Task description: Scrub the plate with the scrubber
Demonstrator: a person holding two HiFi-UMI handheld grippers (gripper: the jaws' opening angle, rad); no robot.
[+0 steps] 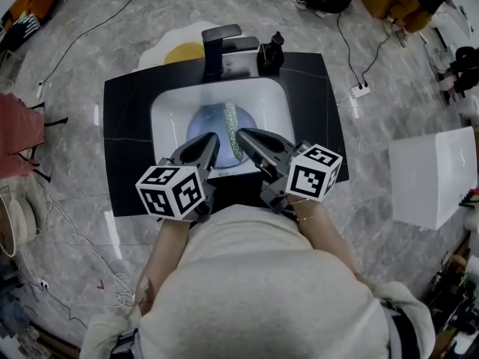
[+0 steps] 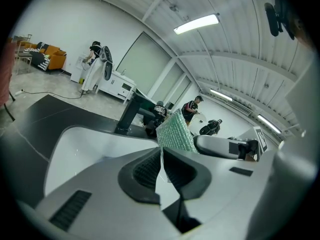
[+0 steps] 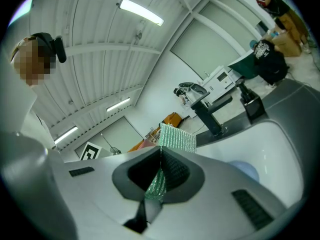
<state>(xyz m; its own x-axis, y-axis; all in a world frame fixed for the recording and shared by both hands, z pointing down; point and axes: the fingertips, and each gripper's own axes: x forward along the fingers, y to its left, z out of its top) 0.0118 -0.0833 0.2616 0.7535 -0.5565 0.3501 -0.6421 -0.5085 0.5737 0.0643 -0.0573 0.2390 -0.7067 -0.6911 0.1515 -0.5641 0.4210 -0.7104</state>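
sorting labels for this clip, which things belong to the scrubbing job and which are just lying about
In the job: blue plate, green scrubber, left gripper, right gripper, sink.
Lying about: faucet, black bottle, white box, power strip.

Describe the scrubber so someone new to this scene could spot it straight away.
Find the black counter with the white sink set in it; a pale blue plate is in the basin. Seen against that plate is the scrubber, a thin pad pinched in the jaws of the right gripper. Nothing else nearby is green and glittery with a mesh texture.
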